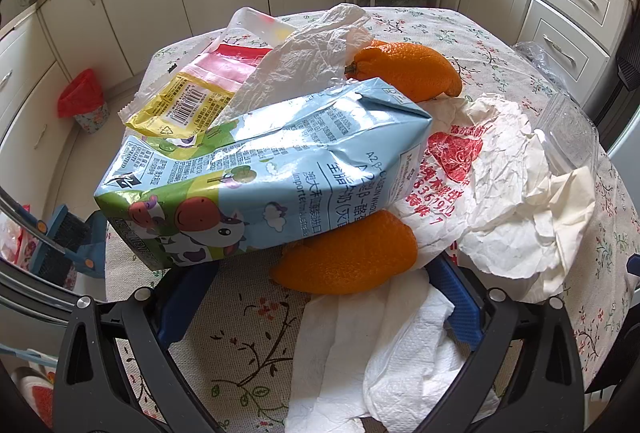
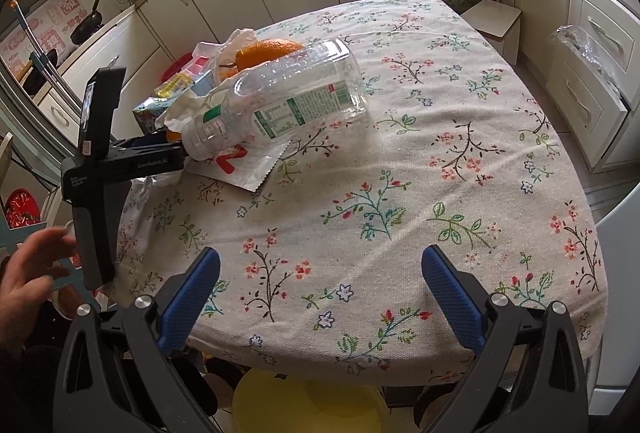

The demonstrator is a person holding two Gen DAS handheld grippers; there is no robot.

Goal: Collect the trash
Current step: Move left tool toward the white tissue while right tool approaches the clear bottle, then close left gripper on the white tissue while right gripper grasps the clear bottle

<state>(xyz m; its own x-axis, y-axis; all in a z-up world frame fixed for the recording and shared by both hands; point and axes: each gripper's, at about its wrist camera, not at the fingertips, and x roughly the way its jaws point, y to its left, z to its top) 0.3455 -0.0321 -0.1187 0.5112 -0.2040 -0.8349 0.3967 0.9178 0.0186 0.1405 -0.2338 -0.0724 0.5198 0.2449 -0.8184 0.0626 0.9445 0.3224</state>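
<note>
Reaching low over the table (image 2: pixel 400 153), the left gripper (image 1: pixel 320 297) lies nearly level with the floral cloth, its blue fingers (image 1: pixel 460 309) spread wide around a crumpled white tissue (image 1: pixel 376 361) and the nearer piece of orange peel (image 1: pixel 344 257), gripping nothing. Just ahead a dented milk carton (image 1: pixel 256 169) lies on its side atop the trash pile, with a yellow-pink wrapper (image 1: pixel 192 101), a second orange peel (image 1: pixel 408 69) and crumpled printed paper (image 1: pixel 480 177) around it. The right gripper (image 2: pixel 320 293) hovers at the table's near edge, fingers (image 2: pixel 192 297) wide apart and empty, well away from the clear plastic bottle (image 2: pixel 280 101) lying tilted on the pile. A hand (image 2: pixel 28 273) shows beside the left gripper's handle.
</note>
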